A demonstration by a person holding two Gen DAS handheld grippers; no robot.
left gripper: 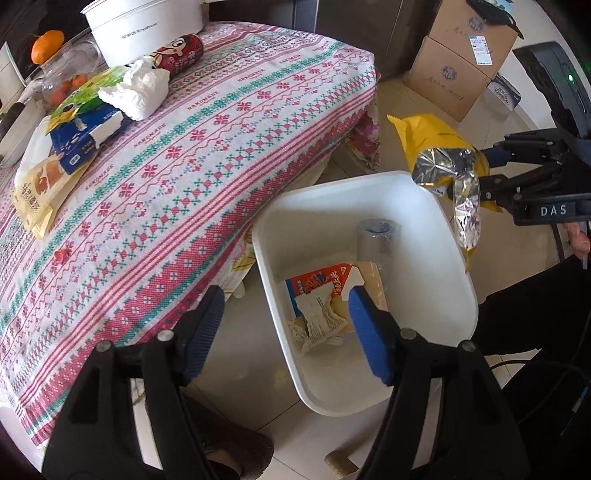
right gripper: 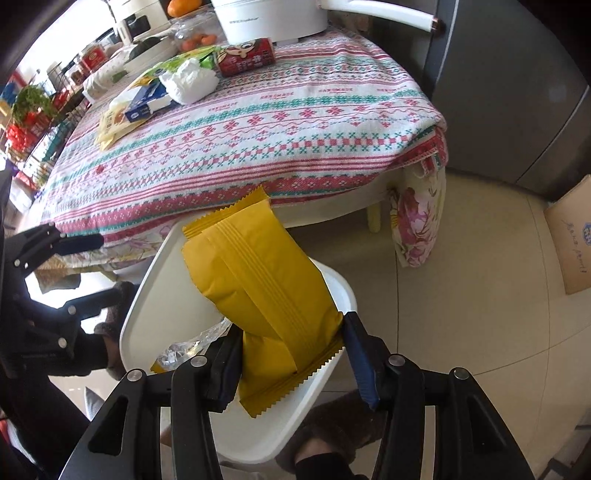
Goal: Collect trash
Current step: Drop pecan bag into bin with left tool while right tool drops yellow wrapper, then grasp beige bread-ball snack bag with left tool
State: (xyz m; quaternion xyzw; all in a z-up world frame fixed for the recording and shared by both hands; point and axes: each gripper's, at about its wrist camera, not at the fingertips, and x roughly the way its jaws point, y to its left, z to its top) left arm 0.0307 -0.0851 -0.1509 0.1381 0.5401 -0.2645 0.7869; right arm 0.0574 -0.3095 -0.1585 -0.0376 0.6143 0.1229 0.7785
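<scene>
A white trash bin [left gripper: 443,236] stands on the floor beside the table; it holds a red-and-blue carton [left gripper: 317,284], torn paper and a clear bottle [left gripper: 376,236]. My right gripper [right gripper: 291,358] has its jaws spread around a yellow foil snack bag [right gripper: 258,280] above the bin [right gripper: 155,295]; the bag rests between the fingers. In the left wrist view the bag [left gripper: 439,158] hangs over the bin's far rim from the right gripper [left gripper: 484,170]. My left gripper [left gripper: 288,332] is open and empty above the bin's near side.
The patterned tablecloth [left gripper: 207,147] carries a crumpled white tissue [left gripper: 136,88], a red can [left gripper: 181,51], a blue-white box [left gripper: 85,133], snack wrappers [left gripper: 37,192] and a white pot [left gripper: 144,26]. Cardboard boxes [left gripper: 454,66] stand by the fridge. Slippered feet flank the bin.
</scene>
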